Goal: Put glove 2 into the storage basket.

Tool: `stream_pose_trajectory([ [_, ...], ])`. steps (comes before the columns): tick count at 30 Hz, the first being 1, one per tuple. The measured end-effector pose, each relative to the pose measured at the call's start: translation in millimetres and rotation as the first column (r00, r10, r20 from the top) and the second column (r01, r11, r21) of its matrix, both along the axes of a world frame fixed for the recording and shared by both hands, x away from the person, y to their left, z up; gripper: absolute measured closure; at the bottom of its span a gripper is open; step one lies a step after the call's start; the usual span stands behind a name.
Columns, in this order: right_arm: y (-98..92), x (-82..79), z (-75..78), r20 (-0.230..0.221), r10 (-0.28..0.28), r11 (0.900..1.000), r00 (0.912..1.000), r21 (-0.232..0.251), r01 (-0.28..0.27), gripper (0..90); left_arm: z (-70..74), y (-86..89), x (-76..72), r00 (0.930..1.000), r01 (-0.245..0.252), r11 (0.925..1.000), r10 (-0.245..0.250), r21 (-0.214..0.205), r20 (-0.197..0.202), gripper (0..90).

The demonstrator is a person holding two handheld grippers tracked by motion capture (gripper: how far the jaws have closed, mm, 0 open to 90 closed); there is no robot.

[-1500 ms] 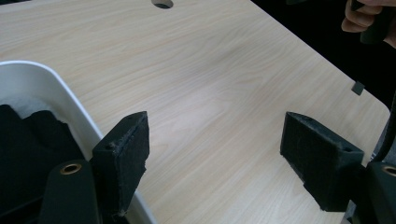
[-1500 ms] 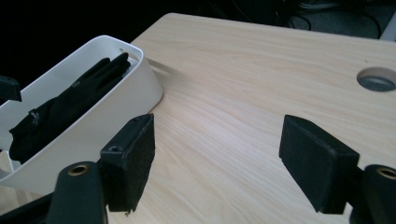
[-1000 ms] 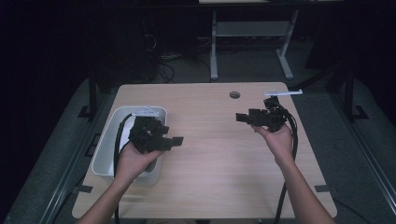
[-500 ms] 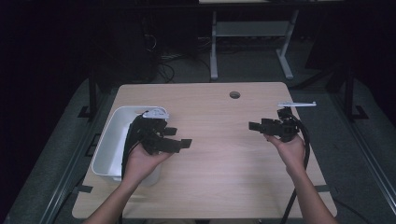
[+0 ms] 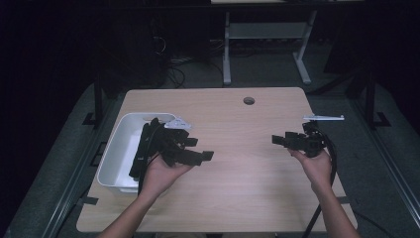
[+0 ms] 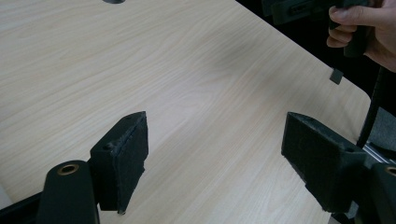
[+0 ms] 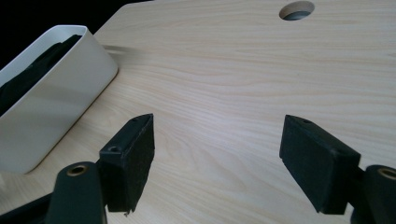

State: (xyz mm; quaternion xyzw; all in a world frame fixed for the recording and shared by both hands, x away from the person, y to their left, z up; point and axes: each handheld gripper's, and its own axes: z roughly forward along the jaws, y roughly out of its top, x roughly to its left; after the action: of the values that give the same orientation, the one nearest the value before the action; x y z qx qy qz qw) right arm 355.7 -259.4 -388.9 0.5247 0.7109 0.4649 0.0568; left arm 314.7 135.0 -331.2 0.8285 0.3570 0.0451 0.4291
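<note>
The left gripper (image 5: 198, 148) points toward the right gripper (image 5: 280, 140), both held level in the person's hands, forearms angled inward. Each gripper's jaws stand wide apart, apparently holding nothing.

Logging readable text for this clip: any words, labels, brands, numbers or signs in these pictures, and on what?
None can be read. The wooden table, the white bin, the left gripper and the right gripper carry no print or label in any of the three views.
</note>
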Motion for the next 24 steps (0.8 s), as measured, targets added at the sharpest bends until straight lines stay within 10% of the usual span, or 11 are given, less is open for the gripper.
stream_pose_trajectory([
  [24,-31.3,-25.3,-22.0,-0.023,-0.042,0.9988,0.9988,-0.025,0.041,26.1,-18.9,-15.3,-6.7,0.9998,0.015,0.9999,-0.015,-0.004,-0.009,22.7],
])
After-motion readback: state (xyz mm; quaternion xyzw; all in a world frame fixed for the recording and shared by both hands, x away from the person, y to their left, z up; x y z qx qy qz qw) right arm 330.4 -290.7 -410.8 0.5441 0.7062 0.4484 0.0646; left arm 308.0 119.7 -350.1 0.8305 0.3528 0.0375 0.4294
